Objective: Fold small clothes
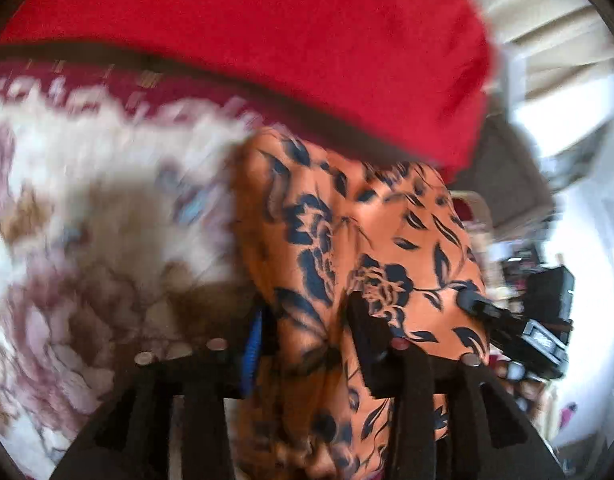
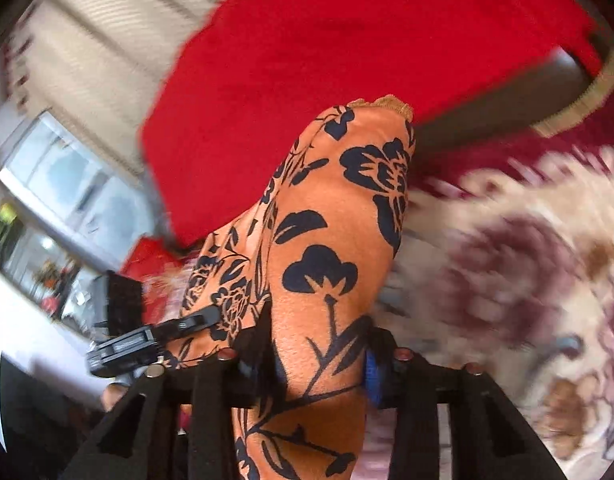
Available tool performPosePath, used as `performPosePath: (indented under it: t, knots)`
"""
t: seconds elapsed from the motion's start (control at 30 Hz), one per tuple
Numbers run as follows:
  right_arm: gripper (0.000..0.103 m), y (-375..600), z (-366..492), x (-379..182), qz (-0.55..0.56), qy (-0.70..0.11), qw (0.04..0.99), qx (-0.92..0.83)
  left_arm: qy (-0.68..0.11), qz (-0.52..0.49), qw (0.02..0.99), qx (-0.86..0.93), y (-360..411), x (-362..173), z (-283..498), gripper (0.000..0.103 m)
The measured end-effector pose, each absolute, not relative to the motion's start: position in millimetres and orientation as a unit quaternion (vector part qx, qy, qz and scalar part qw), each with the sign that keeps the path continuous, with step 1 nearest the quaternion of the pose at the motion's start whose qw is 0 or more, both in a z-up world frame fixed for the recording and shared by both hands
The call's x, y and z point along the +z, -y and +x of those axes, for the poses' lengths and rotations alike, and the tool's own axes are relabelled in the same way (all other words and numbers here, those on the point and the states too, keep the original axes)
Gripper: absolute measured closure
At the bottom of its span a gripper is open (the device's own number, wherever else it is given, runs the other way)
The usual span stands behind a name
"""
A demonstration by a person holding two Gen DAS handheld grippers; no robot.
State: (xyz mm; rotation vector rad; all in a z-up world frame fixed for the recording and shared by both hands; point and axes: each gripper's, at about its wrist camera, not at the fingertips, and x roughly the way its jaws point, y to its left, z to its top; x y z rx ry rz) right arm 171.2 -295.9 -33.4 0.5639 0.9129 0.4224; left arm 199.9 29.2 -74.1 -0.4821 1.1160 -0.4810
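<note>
L gripper [image 1: 307, 344] jaws part-closed, pinching bunched orange cloth [image 1: 347, 240] w/ dark flower print. R gripper [image 2: 319, 344] same, clamped on the cloth's other end. Cloth hangs between both, lifted above floral rug [image 1: 87, 200]; red cover [image 1: 267, 32] at far side.

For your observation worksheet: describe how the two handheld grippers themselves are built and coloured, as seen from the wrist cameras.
Both the left gripper and the right gripper have matte black fingers with ribbed blue pads on their inner faces. Black angled struts run back toward each camera, studded with small round silver and reddish fasteners. No cables or sleeves are visible.
</note>
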Motion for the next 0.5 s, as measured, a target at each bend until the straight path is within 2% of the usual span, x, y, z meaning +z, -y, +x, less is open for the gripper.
performPosePath:
  t: [0.07, 0.17, 0.23, 0.33, 0.37, 0.4, 0.43, 0.5]
  knots:
    - [0.047, 311, 174, -68, 0.29, -0.461, 0.823, 0.163, -0.512, -0.257, 0.785, -0.235, -35, -82, 197, 0.043]
    - [0.042, 329, 166, -97, 0.345, -0.453, 0.803, 0.177, -0.498, -0.261, 0.8, -0.209, -51, -72, 188, 0.019]
    - [0.031, 330, 162, -91, 0.347, -0.43, 0.811, 0.191, -0.482, -0.267, 0.806, -0.215, -55, -68, 185, 0.018]
    - [0.026, 323, 172, -88, 0.336, -0.433, 0.813, 0.195, -0.508, -0.252, 0.786, -0.248, -32, -72, 185, 0.019]
    - [0.026, 316, 180, -91, 0.324, -0.45, 0.81, 0.19, -0.505, -0.231, 0.793, -0.251, -22, -72, 184, 0.038]
    - [0.039, 307, 187, -94, 0.315, -0.464, 0.805, 0.194, -0.496, -0.198, 0.805, -0.256, -10, -69, 182, 0.078]
    - [0.05, 294, 192, -92, 0.283, -0.469, 0.813, 0.198, -0.493, -0.179, 0.81, -0.262, -2, -66, 178, 0.077]
    - [0.061, 281, 192, -74, 0.236, -0.458, 0.835, 0.196, -0.468, -0.181, 0.824, -0.263, -2, -56, 176, 0.078]
